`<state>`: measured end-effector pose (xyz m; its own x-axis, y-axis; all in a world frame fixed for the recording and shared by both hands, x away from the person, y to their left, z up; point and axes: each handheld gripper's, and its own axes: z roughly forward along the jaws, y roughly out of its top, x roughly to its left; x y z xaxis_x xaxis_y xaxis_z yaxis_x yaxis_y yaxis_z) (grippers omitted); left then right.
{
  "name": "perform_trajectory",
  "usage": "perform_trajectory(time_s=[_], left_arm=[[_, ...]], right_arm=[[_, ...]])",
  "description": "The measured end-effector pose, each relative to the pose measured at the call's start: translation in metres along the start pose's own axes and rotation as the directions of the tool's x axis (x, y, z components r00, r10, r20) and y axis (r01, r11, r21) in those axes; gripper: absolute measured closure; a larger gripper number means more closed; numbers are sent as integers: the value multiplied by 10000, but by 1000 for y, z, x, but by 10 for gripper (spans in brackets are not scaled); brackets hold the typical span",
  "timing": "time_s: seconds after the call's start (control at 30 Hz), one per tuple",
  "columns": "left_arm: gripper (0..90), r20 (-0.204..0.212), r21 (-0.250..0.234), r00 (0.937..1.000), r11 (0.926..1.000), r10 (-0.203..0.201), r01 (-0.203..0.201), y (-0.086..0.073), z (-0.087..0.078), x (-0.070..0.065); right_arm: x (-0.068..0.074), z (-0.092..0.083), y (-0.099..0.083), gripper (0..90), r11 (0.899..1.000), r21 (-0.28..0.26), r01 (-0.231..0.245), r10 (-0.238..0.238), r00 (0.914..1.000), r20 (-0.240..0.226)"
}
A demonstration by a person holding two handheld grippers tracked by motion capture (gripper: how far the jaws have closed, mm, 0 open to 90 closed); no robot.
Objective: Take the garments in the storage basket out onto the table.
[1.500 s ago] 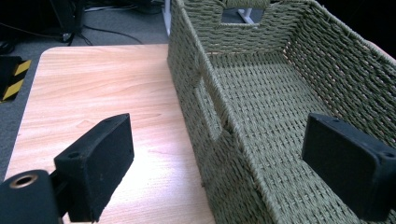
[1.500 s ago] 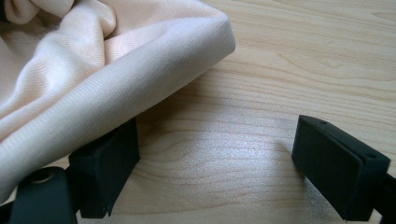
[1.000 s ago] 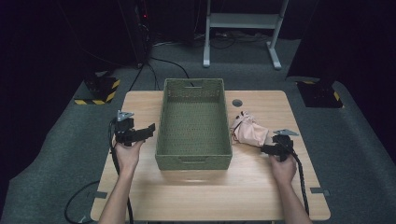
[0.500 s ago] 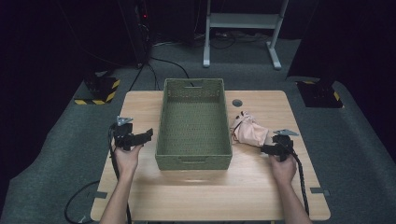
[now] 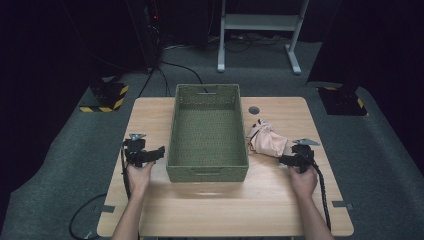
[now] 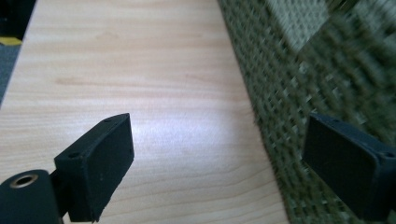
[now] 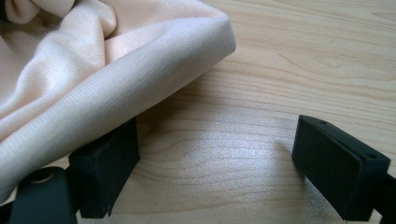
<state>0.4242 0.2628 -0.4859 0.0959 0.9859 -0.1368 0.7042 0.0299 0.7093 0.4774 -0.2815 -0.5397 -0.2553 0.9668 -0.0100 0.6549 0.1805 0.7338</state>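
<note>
Jaws spread wide on the right gripper [image 7: 219, 172], at the pink cloth [image 7: 93, 70] mid-right beside the green basket [image 5: 207, 172]; push deeper, then pinch a thick fold. Left gripper [image 6: 219, 172] hangs open too.

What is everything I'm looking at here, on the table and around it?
Basket: one, olive green, woven, middle of the table.
Cloth: one, pale pink, crumpled, right of the basket, on the table.
Round insert: one, grey, in the tabletop right of the basket's far end.
Table: one, light wood.
Striped bases: two, black and yellow, on the floor at the far corners.
Metal stand: one, pale grey, behind the table.
Left tool: black, open, beside the basket.
Right tool: black, open, at the cloth's edge.
</note>
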Motion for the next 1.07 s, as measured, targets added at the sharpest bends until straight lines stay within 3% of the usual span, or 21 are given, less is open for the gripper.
perform_trajectory(time_s=[0.13,0.5,0.53,0.6,0.7,1.07], left_arm=[[89,-243,487,9997,9988,76,-64,-5,14,0],[90,-890,981,9958,9951,212,-125,-23,44,1],[90,-1128,740,9925,9965,474,-392,-27,45,-1],[88,-1213,658,9907,9964,618,-541,-28,46,-2],[70,-1232,41,9905,9981,611,-610,-36,47,-2],[71,-1206,6,9908,9981,614,-618,-37,46,-3]], right_arm=[[0,0,0,144,10000,0,-1,1,10000,1],[0,0,0,144,10000,1,-2,2,10000,2],[0,0,0,144,10000,1,-2,2,10000,-1],[0,0,0,144,10000,1,-4,4,10000,-1],[0,0,0,144,10000,1,-3,3,10000,0],[0,0,0,143,10000,4,-8,8,10000,0]])
